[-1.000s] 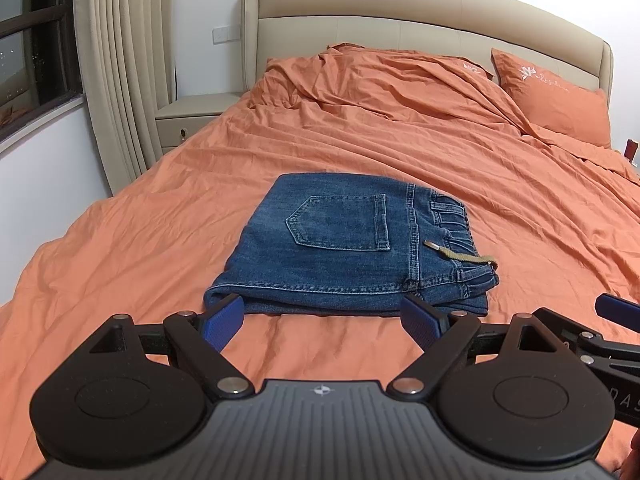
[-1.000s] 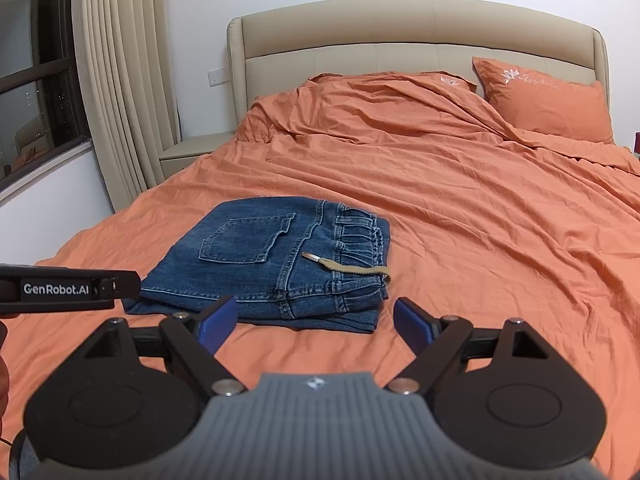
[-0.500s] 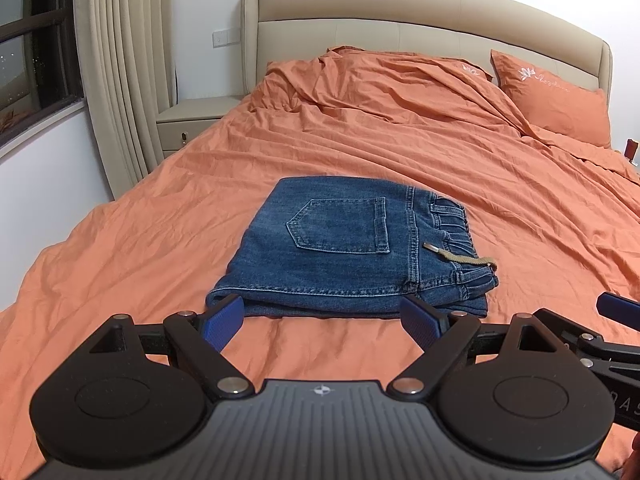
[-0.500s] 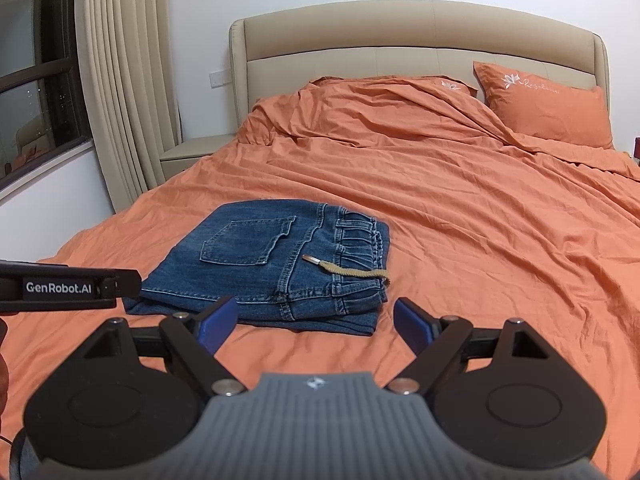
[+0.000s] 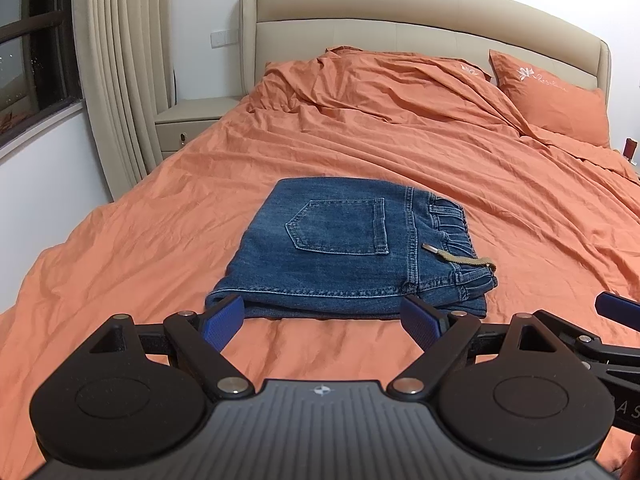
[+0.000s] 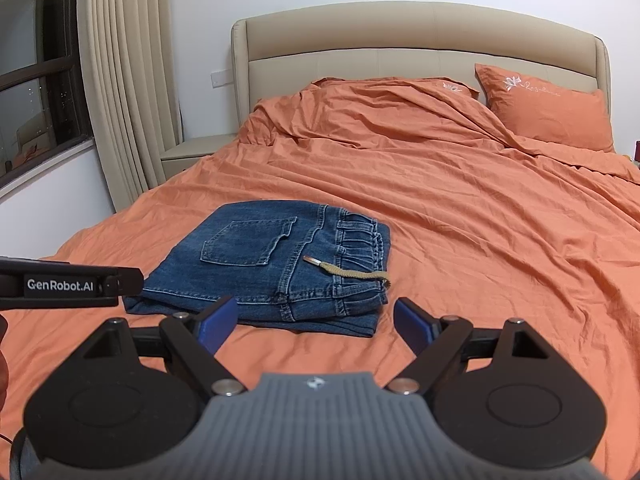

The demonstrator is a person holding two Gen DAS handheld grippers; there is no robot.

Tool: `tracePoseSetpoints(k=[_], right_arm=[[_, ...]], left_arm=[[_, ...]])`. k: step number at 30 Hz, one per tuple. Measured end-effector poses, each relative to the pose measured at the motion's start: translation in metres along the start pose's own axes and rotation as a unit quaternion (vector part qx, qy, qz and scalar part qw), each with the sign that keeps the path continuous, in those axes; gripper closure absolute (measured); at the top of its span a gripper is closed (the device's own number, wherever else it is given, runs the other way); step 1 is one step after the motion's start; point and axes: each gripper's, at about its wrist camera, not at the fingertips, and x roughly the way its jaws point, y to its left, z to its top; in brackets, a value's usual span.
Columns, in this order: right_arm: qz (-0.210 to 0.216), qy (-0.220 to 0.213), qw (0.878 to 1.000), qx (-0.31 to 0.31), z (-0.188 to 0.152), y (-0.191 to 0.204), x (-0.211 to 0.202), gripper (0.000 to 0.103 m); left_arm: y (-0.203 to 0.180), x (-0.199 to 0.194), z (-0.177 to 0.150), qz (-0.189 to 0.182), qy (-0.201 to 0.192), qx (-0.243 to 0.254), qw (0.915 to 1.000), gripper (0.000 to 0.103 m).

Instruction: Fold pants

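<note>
- Pants (image 5: 344, 256) lie folded into a compact denim rectangle on the orange bed (image 5: 480, 184); we judge the task nearly finished.
- Our left gripper (image 5: 322, 318) and right gripper (image 6: 306, 322) hover near its front edge, jaws wide, empty.
- Heavy stitched denim, elastic waistband, braided tan drawstring (image 6: 348, 274) on top.

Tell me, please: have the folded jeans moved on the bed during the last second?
No. The folded jeans lie on the same wrinkles of the orange sheet; only the view drifts slightly.
</note>
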Motion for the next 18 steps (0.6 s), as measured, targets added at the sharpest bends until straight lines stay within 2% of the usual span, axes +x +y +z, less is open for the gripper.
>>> tracePoseSetpoints(k=[18], right_arm=[[-0.002,0.0,1.0,-0.003,0.0018,0.0005,-0.0016,0.021]], left_arm=[[-0.0009,-0.0047,0.0023,-0.005,-0.008,0.002,1.0,0.002]])
